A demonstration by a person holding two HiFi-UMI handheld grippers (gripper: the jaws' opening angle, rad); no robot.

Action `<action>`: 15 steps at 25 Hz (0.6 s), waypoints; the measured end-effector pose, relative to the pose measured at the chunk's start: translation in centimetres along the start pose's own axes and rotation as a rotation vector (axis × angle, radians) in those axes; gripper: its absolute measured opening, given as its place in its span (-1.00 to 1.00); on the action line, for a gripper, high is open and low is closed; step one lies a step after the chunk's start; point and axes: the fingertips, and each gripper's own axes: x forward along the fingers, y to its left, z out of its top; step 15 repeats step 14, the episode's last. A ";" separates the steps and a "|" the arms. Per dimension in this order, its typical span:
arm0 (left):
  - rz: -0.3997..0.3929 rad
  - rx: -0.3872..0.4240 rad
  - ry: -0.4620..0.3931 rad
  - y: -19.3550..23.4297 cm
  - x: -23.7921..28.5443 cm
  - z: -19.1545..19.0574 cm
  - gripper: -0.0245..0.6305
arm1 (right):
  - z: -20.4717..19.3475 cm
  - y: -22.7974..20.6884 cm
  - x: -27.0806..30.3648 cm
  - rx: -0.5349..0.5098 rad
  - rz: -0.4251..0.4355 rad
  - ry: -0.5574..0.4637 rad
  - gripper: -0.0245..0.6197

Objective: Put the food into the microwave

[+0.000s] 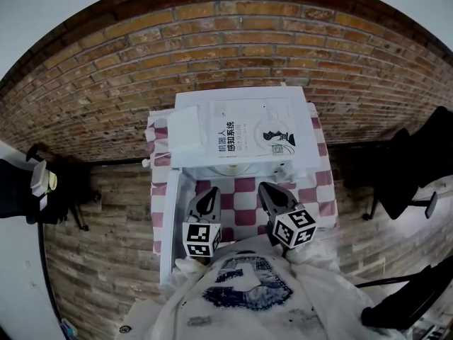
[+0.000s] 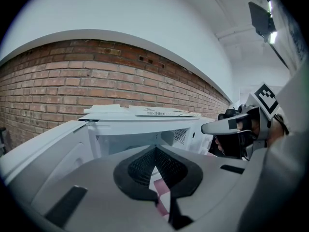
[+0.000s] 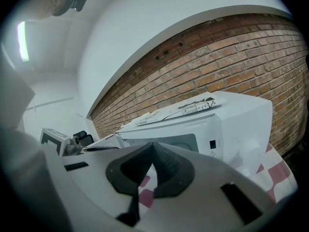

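White microwave [image 1: 244,137], door [image 1: 170,225] open; my left gripper [image 1: 208,192] and right gripper [image 1: 267,188] both closed, empty. Food unseen: already inside, or yet to fetch.

1. Head view: up high, looking nearly straight down. The microwave [image 1: 195,99] sits mid-frame, the brick wall [image 1: 233,41] runs across the top, and the left gripper [image 1: 210,191] and right gripper [image 1: 267,188] are at bottom centre.
2. Left gripper view: low and close, looking along its fingers [image 2: 140,166] into the microwave's open front from the left.
3. Right gripper view: same deal, angled in from the right.
4. All three share the microwave, the book [image 1: 255,133] on top and the wall.
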 end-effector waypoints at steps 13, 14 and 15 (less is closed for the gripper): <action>0.001 0.002 0.001 -0.1 0.3 -0.2 -0.90 | -0.3 -0.3 0.1 -0.012 0.003 0.009 -0.88; 0.002 0.007 0.000 -0.1 0.4 -0.3 -0.90 | -0.3 -0.3 0.1 -0.012 0.004 0.009 -0.88; 0.002 0.007 0.000 -0.1 0.4 -0.3 -0.90 | -0.3 -0.3 0.1 -0.012 0.004 0.009 -0.88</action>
